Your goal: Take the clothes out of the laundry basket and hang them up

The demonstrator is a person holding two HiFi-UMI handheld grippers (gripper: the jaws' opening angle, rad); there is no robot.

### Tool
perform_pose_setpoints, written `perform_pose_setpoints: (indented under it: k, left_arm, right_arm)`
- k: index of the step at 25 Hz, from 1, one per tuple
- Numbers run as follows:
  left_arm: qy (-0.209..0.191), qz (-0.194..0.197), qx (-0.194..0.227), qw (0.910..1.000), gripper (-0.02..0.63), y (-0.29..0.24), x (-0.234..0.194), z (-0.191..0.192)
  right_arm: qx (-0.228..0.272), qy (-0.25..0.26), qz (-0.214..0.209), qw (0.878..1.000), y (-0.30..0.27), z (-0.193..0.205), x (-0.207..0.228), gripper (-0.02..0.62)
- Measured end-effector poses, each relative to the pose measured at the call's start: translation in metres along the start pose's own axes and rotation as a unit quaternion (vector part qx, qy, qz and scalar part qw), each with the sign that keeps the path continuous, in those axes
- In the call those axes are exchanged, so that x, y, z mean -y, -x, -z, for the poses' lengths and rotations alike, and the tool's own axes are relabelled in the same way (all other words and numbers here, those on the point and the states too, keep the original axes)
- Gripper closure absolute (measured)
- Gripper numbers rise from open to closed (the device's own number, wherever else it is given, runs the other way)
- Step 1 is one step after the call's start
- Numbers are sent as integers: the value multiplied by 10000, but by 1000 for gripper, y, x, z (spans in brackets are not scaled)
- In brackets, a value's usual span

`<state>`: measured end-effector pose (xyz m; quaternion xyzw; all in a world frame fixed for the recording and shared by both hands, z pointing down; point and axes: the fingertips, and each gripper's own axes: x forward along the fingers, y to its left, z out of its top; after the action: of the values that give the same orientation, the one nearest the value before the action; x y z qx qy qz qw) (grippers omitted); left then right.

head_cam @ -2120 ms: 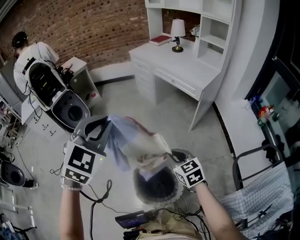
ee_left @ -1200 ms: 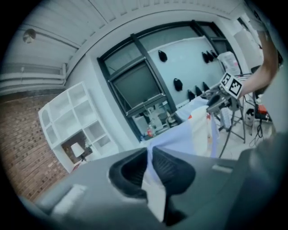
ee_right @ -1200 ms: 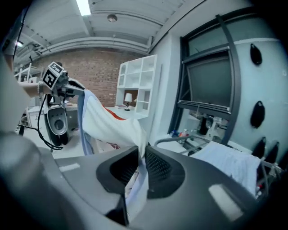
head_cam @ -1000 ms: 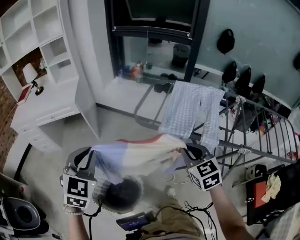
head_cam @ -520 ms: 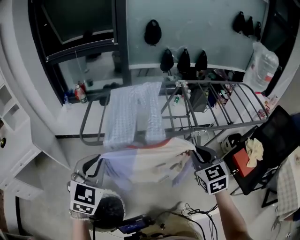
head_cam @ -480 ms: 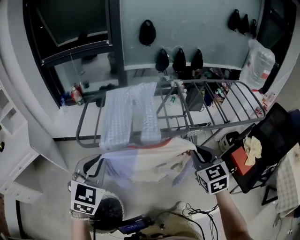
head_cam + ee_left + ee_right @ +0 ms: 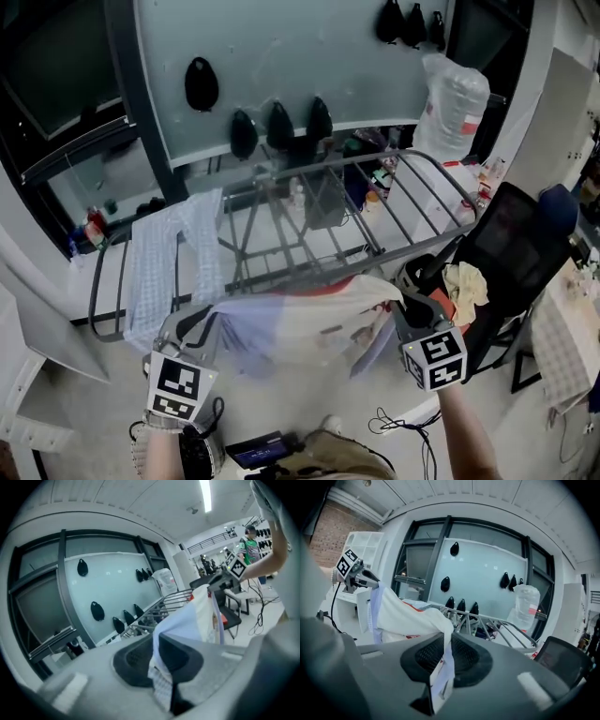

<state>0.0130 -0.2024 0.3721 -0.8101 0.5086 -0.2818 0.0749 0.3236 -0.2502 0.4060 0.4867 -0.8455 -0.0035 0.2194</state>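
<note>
A pale garment (image 7: 300,323), lilac and cream with a red edge, hangs stretched between my two grippers just in front of the grey drying rack (image 7: 394,202). My left gripper (image 7: 195,330) is shut on its left corner; the cloth (image 7: 180,625) runs out from between the pads. My right gripper (image 7: 405,314) is shut on the right corner, and the cloth (image 7: 412,616) stretches away toward the other gripper. A light blue checked garment (image 7: 159,253) hangs over the rack's left end. The laundry basket is out of view.
A black chair (image 7: 511,248) with a yellow cloth (image 7: 466,281) on it stands to the right of the rack. Black shapes (image 7: 281,122) hang on the glass wall behind. A clear plastic bag (image 7: 450,94) stands at the back right. Cables lie on the floor by my feet.
The view has swung rightward from the desk and basket to the drying rack. Both grippers have kept hold of the garment, which now hangs spread in front of the rack's bare bars.
</note>
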Motion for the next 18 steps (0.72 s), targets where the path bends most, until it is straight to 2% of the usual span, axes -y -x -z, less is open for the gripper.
perform_pose_setpoints:
  k: [4, 8, 14, 18]
  left_arm:
    - [-53, 82, 91, 9999, 577, -54, 25, -35]
    - [-111, 60, 203, 9997, 575, -98, 32, -71]
    - [-392, -16, 320, 9987, 575, -150, 13, -118]
    - [-403, -133, 406, 9983, 575, -187, -15, -139]
  right_arm:
    - [86, 1, 179, 9998, 4, 8, 64, 552]
    - [178, 99, 352, 9992, 2, 5, 118, 552]
    - [360, 359, 599, 9969, -17, -21, 176, 552]
    - [478, 342, 582, 9966, -48, -41, 203, 552]
